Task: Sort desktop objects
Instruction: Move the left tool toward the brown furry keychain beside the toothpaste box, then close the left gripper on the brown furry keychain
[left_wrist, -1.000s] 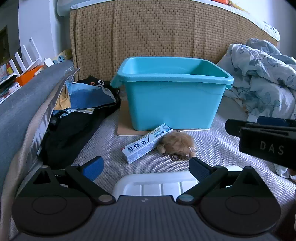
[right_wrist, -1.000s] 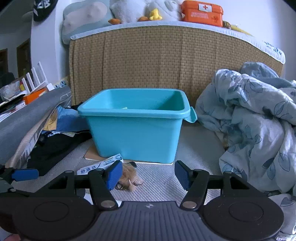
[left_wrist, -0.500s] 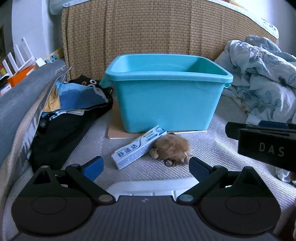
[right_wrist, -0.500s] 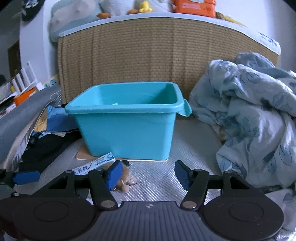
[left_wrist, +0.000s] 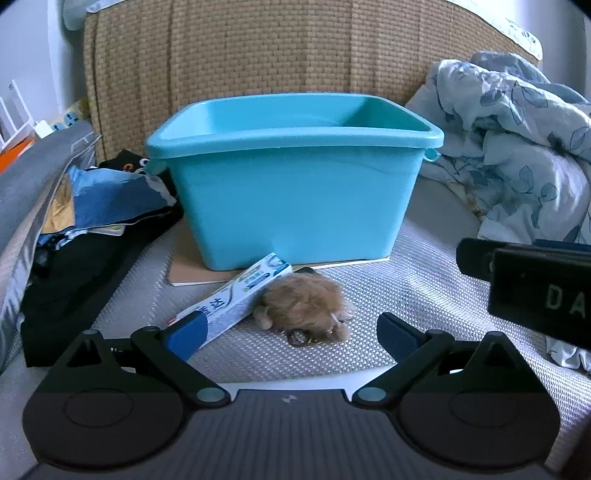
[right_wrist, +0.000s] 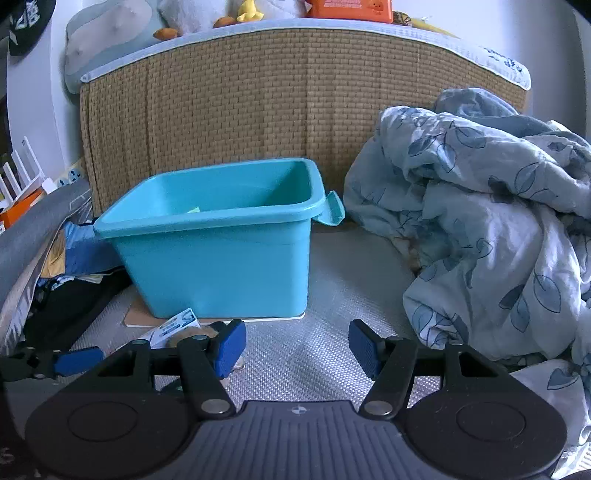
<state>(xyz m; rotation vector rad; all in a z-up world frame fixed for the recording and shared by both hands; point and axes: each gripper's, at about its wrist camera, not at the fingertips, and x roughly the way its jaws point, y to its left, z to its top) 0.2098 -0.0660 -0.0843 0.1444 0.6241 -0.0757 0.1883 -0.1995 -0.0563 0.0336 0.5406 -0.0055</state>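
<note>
Fluff first: the brown fuzzy toy (left_wrist: 303, 308) lies low in the middle of the left view, touching the white box (left_wrist: 236, 299), both in front of the blue tub (left_wrist: 295, 192). It looks soft, light and squashy, so its middle seems best to grab. The box looks stiff; hold its long sides. Left tongs (left_wrist: 290, 330) are spread wide. Right tongs (right_wrist: 297, 347) are spread too, holding nothing. Box writing is too blurry to read; "DA" shows at the right.
</note>
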